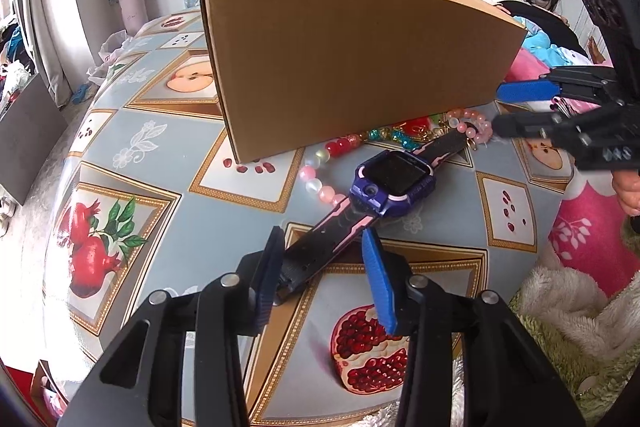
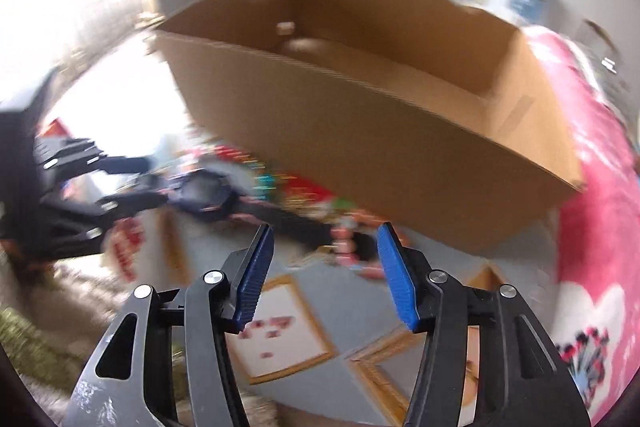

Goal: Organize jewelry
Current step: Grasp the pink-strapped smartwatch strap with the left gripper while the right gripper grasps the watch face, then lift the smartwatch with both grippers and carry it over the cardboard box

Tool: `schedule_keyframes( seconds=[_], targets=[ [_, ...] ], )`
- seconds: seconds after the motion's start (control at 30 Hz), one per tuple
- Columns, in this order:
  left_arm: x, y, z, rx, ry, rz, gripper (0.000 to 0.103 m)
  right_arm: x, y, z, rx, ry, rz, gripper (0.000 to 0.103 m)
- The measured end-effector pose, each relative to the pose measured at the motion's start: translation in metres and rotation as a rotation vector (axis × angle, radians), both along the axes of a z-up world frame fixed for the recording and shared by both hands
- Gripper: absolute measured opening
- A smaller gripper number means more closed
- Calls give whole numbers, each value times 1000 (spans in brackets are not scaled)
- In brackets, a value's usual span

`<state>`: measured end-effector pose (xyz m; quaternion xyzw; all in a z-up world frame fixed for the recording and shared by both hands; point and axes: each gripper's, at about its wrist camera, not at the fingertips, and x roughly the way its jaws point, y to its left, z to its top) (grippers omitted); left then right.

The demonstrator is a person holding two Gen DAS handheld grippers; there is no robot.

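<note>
The left gripper (image 1: pixel 324 247) is wide open around the watch (image 1: pixel 390 183) strap. The watch lies on the table (image 1: pixel 168 155), long way pointing to 1 o'clock, toward the beads (image 1: pixel 468 125) and box (image 1: pixel 352 67). The right gripper (image 2: pixel 324 239) is open, holding nothing, farther off.

A purple smartwatch (image 1: pixel 391 183) with a dark square screen and a black-and-pink strap lies flat and diagonal on the tabletop (image 1: pixel 168 147), just in front of an open, upright cardboard box (image 1: pixel 352 67). A bracelet of pink, white and red beads (image 1: pixel 320 173) curls partly under the watch; more beaded pieces, teal, gold, red and pale pink (image 1: pixel 448 127), lie against the box's base.
</note>
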<state>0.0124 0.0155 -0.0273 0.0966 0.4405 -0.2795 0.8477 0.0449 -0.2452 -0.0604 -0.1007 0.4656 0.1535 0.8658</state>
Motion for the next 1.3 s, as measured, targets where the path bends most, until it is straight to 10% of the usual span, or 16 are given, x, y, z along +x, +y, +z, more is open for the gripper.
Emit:
schedule_keyframes(
  seconds=[0.5,0.77,1.07,1.3],
  targets=[
    [8,10,0,-69,54,-122,39,35,66,-26,-15,122,528,52],
    [1,4,4,-26,14,-147,39,40,76,-33,32,184,506,39],
    [-4,-25,1,201,-150,-142,39,64,60,-36,220,280,405,35],
    [1,-32,7,185,-159,-116,8,55,55,-39,230,259,390,35]
  ],
)
